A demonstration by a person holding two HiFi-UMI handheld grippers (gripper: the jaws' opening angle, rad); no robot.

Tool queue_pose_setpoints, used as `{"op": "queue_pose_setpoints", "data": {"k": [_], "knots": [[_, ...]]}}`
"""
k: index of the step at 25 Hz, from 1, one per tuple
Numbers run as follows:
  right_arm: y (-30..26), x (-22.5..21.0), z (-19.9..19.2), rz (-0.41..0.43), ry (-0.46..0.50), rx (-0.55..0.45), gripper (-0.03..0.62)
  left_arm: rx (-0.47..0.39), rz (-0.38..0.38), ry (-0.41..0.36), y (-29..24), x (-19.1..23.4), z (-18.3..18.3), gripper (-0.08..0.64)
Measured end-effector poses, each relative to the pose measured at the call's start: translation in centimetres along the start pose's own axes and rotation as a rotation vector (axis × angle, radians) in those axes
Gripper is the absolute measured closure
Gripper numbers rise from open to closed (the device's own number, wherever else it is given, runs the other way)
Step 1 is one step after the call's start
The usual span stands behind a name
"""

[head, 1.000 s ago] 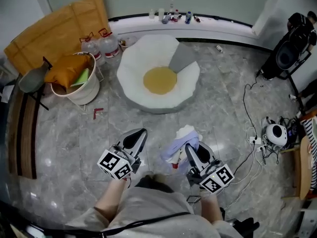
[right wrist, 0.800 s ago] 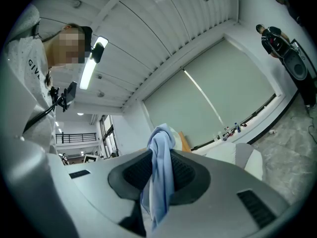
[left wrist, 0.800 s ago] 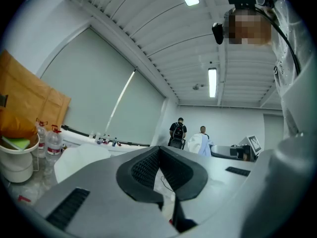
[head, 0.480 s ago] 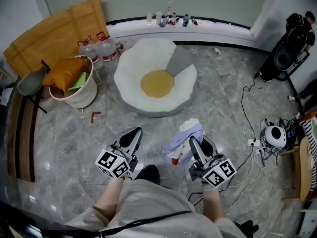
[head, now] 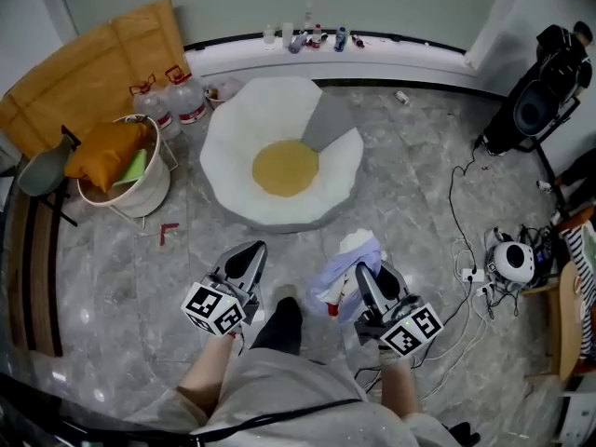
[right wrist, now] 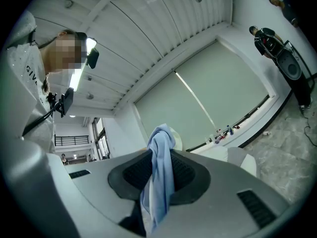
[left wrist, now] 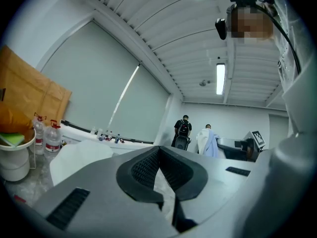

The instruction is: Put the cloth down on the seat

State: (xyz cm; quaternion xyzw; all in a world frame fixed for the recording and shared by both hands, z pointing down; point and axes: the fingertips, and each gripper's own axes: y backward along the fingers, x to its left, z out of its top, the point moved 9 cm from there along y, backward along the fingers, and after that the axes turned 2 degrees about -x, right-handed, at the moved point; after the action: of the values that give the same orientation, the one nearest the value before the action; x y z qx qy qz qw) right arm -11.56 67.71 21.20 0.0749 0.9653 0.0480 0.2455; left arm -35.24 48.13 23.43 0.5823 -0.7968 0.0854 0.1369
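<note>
Cloth [head: 337,276], pinched in right gripper [head: 365,283], hangs short of egg-shaped floor seat [head: 231,152], toward its right side; left gripper [head: 248,255] pressed together, empty.

Near, there are two grippers: the left gripper [head: 254,249] and the right gripper [head: 364,273]. There is one cloth [head: 351,252]. Farther off stands one white seat [head: 233,142] with one yellow cushion [head: 285,168]. At the far left are two water bottles [head: 189,99], one bucket [head: 142,192], one cardboard sheet [head: 93,63] and one dark chair [head: 42,170]. The small bottles [head: 315,35] on the far ledge number about six, too small to count surely. At the right stands one black speaker [head: 533,110]. The left gripper view shows two people [left wrist: 184,132] far off.
</note>
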Motion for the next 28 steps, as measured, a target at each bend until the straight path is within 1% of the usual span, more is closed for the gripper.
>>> {"op": "queue_pose_setpoints", "data": {"k": [3,6,10,17,20,25,28], "knots": [[-2.5,-2.1,0.9,0.011,-0.002,-0.005,0.5,-0.001,-0.003,0.016,-3.0,2.5,0.2,0.546],[-5.5,-4.0,1.8,0.021,-0.002,-0.01,0.499,0.013,-0.007,0.027,-6.2,4.9,1.3,0.546],[-9.5,-6.9,2.8,0.026,-0.007,-0.008,0.499,0.013,-0.013,0.032,-10.1,8.2,1.9,0.546],[-16.5,-11.3,4.1,0.05,-0.004,-0.018,0.499,0.014,-0.013,0.033,-15.2,13.4,2.4,0.546],[-19.4,-12.4,4.5,0.067,-0.015,-0.02,0.499,0.011,0.007,0.034,-16.5,15.2,3.0,0.546],[-22.7,-14.3,4.8,0.106,-0.032,-0.001,0.499,0.002,0.048,0.035,-17.6,16.9,3.4,0.546],[-25.0,-15.4,4.7,0.133,-0.033,0.024,0.499,0.005,0.091,0.043,-17.8,18.3,3.2,0.546]]}}
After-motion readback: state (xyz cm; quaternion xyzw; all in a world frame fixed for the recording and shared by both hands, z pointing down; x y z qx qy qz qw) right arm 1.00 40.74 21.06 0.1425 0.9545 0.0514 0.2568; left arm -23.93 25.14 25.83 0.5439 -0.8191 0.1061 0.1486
